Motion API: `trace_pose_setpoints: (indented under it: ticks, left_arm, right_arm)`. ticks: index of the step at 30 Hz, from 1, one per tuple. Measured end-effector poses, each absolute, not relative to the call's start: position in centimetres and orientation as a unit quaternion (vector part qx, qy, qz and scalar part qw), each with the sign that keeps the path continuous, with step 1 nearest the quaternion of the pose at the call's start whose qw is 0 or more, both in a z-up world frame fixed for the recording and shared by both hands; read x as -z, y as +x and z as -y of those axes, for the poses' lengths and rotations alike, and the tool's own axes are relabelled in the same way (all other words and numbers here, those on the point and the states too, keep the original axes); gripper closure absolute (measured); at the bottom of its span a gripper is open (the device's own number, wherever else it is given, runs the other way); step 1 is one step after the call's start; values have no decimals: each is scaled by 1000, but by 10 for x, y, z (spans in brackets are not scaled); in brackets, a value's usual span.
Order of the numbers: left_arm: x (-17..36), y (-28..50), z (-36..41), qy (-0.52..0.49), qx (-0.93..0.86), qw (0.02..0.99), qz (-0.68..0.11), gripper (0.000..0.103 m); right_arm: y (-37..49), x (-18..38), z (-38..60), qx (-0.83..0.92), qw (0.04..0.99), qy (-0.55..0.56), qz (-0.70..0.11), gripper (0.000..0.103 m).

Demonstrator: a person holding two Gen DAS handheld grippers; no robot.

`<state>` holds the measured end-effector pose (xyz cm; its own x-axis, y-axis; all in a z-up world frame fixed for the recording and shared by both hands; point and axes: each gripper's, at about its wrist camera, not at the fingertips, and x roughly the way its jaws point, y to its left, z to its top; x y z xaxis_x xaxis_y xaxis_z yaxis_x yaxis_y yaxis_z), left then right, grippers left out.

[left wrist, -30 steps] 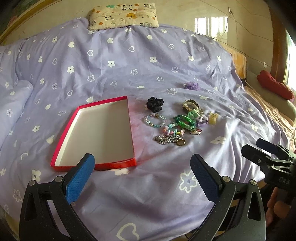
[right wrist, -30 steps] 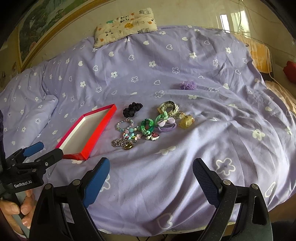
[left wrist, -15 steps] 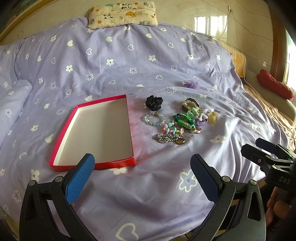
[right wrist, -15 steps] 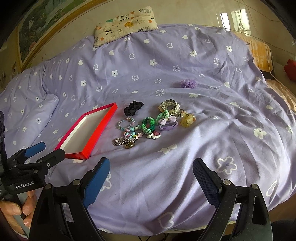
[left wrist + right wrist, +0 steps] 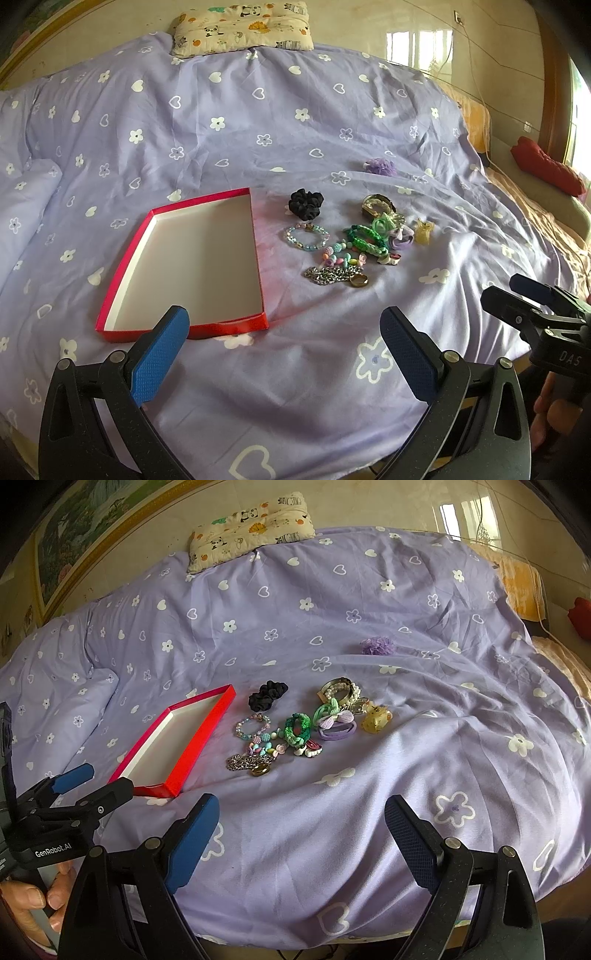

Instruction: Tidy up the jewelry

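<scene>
A purple bedspread [image 5: 258, 122] is carrying the jewelry pile [image 5: 347, 240] beside an empty red box [image 5: 184, 325], probably awaiting sorting; the left gripper [image 5: 284, 350] and right gripper [image 5: 301, 834] are hovering wide, holding nothing.

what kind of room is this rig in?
Almost certainly a home bedroom: a bed under a purple duvet, a panda-print pillow at its head, and a framed landscape painting on the wall.

Readable in the right wrist view: "GenRobot.AI" in white on the black body of the left gripper [image 5: 74, 786], held at the lower left edge. Readable in the left wrist view: "DAS" in pale letters on the dark body of the right gripper [image 5: 517, 299], at the far right edge. Nothing else legible anywhere.
</scene>
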<state>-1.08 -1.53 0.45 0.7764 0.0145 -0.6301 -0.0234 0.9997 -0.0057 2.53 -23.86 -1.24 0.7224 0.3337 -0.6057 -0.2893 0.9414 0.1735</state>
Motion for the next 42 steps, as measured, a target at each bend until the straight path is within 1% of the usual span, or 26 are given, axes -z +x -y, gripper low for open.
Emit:
trace_pose_setpoints:
  ticks: [24,42]
  left_arm:
    - [4,4,12,-11,0,935,-354,0]
    - [5,56,0,-23,23,922,-386,0]
  right_arm:
    - [30,15,235,-171,923,47,-343,10]
    - [80,16,244,-165,909,78,-375,11]
